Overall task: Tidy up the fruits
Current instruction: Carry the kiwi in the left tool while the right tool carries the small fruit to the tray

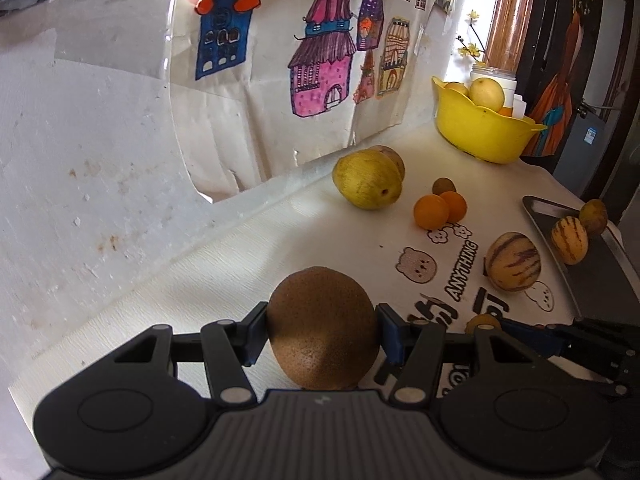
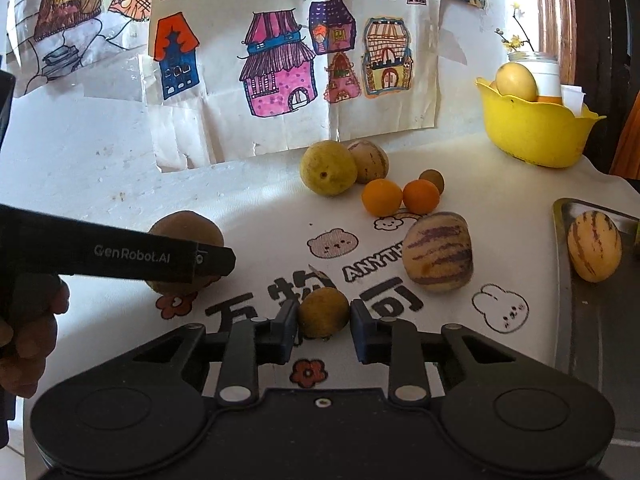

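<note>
My left gripper (image 1: 323, 332) is shut on a brown kiwi (image 1: 323, 326) low over the white printed tablecloth (image 1: 224, 264); it also shows in the right wrist view (image 2: 216, 260) at the left, in front of the kiwi (image 2: 176, 224). My right gripper (image 2: 323, 322) is shut on a small yellow-brown fruit (image 2: 323, 312) resting on the cloth; that fruit also shows in the left wrist view (image 1: 482, 322). Loose on the cloth: a green pear (image 2: 328, 168), two oranges (image 2: 382, 197), a striped melon (image 2: 438, 256).
A yellow bowl (image 2: 536, 132) with fruit stands at the back right. A grey tray (image 2: 592, 320) at the right holds a striped melon (image 2: 594, 246). A small kiwi (image 2: 434, 180) lies behind the oranges. The wall with drawings (image 2: 280, 60) runs close behind.
</note>
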A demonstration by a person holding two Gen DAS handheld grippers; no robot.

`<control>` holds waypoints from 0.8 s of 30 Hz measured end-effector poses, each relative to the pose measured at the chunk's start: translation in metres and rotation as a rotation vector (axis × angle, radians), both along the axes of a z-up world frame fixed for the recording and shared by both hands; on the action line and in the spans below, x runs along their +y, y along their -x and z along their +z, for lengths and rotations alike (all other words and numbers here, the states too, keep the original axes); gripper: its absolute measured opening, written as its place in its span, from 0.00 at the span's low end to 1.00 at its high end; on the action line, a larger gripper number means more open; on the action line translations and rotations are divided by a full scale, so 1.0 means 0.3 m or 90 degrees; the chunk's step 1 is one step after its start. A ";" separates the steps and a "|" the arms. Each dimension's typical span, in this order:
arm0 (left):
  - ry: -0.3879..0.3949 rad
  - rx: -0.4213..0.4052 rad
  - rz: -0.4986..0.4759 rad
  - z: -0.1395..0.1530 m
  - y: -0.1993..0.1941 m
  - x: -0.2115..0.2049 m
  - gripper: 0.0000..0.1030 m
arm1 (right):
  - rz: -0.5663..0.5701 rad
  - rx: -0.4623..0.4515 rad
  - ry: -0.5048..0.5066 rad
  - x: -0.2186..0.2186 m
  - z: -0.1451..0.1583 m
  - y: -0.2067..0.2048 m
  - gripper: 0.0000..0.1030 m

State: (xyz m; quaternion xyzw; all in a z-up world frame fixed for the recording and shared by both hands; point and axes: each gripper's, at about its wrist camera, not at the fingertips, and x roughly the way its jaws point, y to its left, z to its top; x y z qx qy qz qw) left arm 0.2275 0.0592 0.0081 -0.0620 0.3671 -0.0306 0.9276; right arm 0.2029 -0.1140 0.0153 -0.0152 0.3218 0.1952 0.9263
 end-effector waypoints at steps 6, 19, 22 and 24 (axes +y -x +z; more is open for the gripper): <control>0.019 0.014 -0.017 0.003 0.011 -0.026 0.59 | -0.003 0.012 -0.022 -0.042 0.007 0.039 0.30; 0.037 0.042 -0.057 0.009 0.046 -0.130 0.59 | -0.039 0.021 -0.069 -0.195 0.026 0.121 0.30; 0.049 0.052 -0.066 0.012 0.051 -0.161 0.59 | -0.050 0.019 -0.082 -0.237 0.033 0.135 0.30; 0.054 0.058 -0.071 0.016 0.056 -0.183 0.59 | -0.056 0.015 -0.091 -0.265 0.040 0.148 0.30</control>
